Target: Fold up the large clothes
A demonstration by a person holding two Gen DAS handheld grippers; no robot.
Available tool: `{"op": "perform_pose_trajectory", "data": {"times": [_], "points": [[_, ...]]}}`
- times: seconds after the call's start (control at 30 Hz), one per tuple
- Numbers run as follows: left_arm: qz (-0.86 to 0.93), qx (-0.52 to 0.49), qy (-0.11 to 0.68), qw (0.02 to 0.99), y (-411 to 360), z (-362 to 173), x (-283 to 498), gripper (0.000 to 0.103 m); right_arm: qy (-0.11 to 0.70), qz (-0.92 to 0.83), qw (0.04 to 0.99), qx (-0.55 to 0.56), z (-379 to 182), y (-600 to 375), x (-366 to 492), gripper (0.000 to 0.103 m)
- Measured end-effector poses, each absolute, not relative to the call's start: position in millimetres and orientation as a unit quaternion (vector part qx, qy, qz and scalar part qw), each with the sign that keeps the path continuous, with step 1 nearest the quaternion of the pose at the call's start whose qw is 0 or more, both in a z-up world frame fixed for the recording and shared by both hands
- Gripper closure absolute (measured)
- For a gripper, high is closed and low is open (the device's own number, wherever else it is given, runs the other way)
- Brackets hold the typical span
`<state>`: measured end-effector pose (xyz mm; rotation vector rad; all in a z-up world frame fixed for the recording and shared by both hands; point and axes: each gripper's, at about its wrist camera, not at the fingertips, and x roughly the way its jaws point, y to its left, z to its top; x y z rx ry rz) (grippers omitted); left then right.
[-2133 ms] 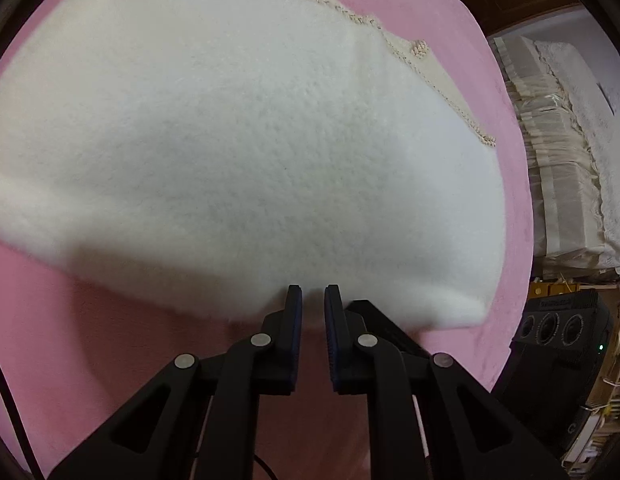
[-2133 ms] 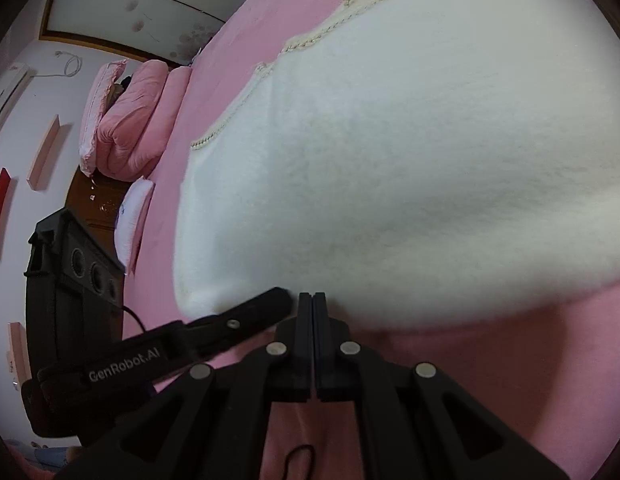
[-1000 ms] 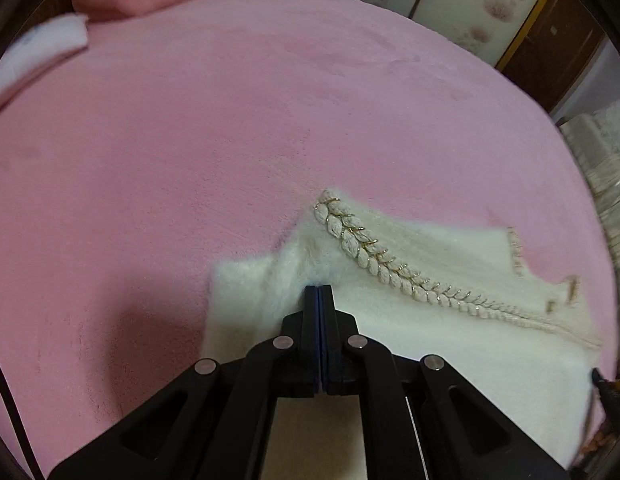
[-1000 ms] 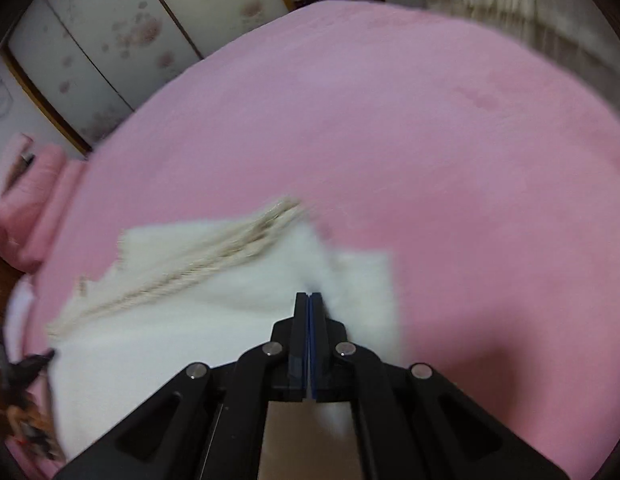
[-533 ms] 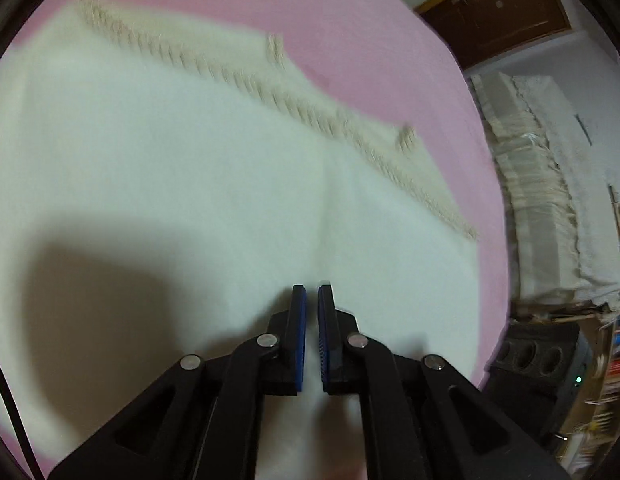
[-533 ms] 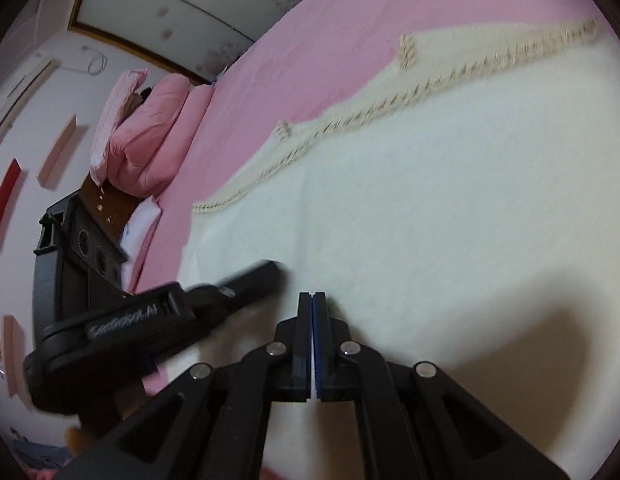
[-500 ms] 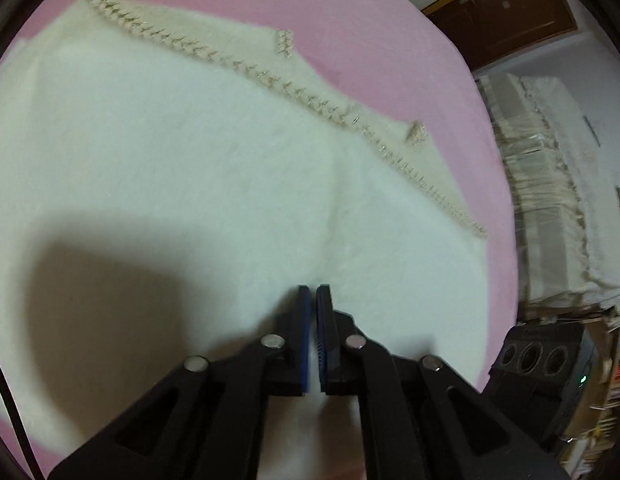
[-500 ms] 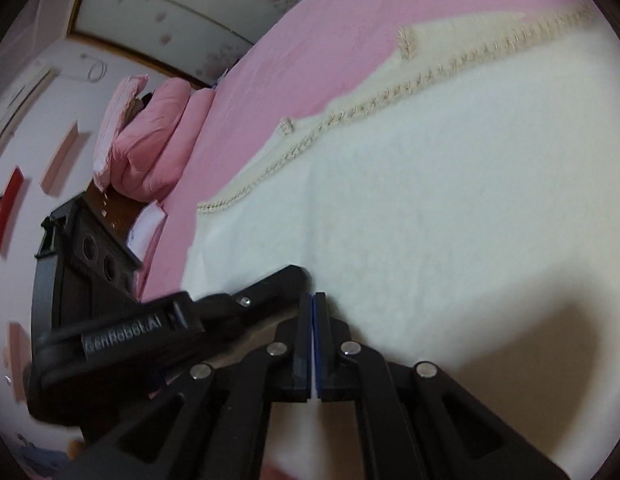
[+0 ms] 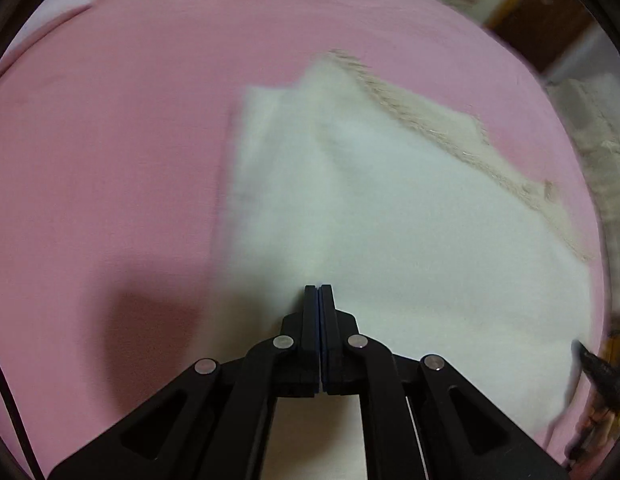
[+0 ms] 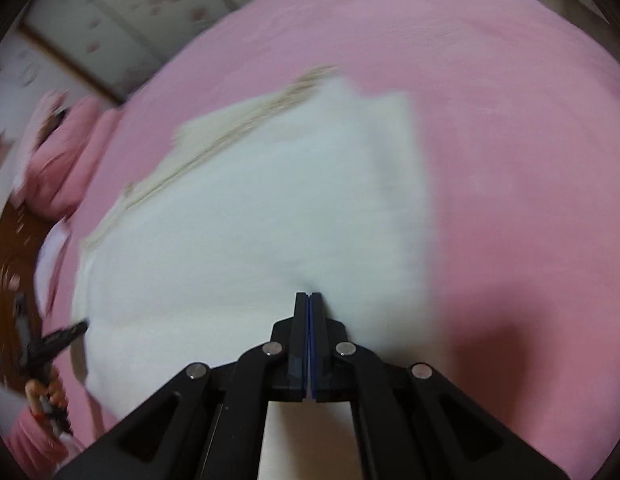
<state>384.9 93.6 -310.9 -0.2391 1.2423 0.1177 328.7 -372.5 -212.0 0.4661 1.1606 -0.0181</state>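
In the left wrist view, the left tongs point(image 9: 318, 289) are pressed fully together with nothing visibly caught in them, tips over the white garment point(image 9: 390, 248), which lies on the pink bed point(image 9: 109, 140) from centre toward 3 o'clock, braided trim point(image 9: 450, 148) at 1 o'clock. In the right wrist view, the right tongs point(image 10: 308, 295) are likewise closed on nothing visible, over the same garment point(image 10: 249, 240) spreading toward 9 o'clock, trim point(image 10: 229, 136) at 11 o'clock, pink pillows point(image 10: 57, 160) beyond.

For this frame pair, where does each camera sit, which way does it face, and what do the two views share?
Left wrist: on the left gripper, looking steeply down its shut fingers at the white garment; the other gripper's tip shows at right.
Right wrist: on the right gripper, also shut, facing down at the garment; the left gripper shows at left.
Shared: the garment, its braided trim and the pink bedcover.
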Motion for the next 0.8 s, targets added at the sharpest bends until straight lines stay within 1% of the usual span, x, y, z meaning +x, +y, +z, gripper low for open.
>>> {"op": "perform_pose_trajectory", "data": {"times": [0.03,0.07,0.13,0.2,0.3,0.4,0.47,0.53,0.63,0.7,0.73,0.8], "points": [[0.056,-0.089,0.576,0.811,93,-306,385,0.102,0.545,-0.027,0.812,0.209,-207,-382,327,0.103],[0.059,-0.087,0.575,0.811,93,-304,385,0.102,0.547,-0.045,0.813,0.194,-203,-383,328,0.103],[0.069,-0.095,0.581,0.806,82,-297,382,0.102,0.550,-0.071,0.815,0.171,-195,-367,332,0.103],[0.048,-0.113,0.575,0.809,48,-286,372,0.102,0.547,-0.056,0.819,0.164,-189,-342,333,0.103],[-0.054,-0.150,0.574,0.803,-6,-270,341,0.102,0.536,0.061,0.809,0.234,-188,-287,325,0.103],[-0.112,-0.165,0.597,0.777,-56,-271,323,0.102,0.560,0.162,0.752,0.308,-209,-215,316,0.103],[-0.113,-0.153,0.620,0.761,-79,-280,315,0.102,0.586,0.192,0.723,0.313,-227,-174,309,0.103],[-0.103,-0.125,0.641,0.750,-90,-291,311,0.102,0.598,0.198,0.717,0.299,-235,-158,306,0.103],[-0.078,-0.083,0.651,0.751,-58,-300,298,0.102,0.610,0.200,0.716,0.274,-239,-177,300,0.103],[-0.035,-0.066,0.647,0.759,-23,-297,295,0.102,0.631,0.143,0.735,0.204,-239,-207,296,0.103],[-0.002,-0.063,0.649,0.758,2,-296,293,0.102,0.633,0.116,0.743,0.186,-241,-237,292,0.103],[0.056,-0.070,0.651,0.754,49,-297,290,0.102,0.626,0.073,0.746,0.214,-244,-288,282,0.103]]}}
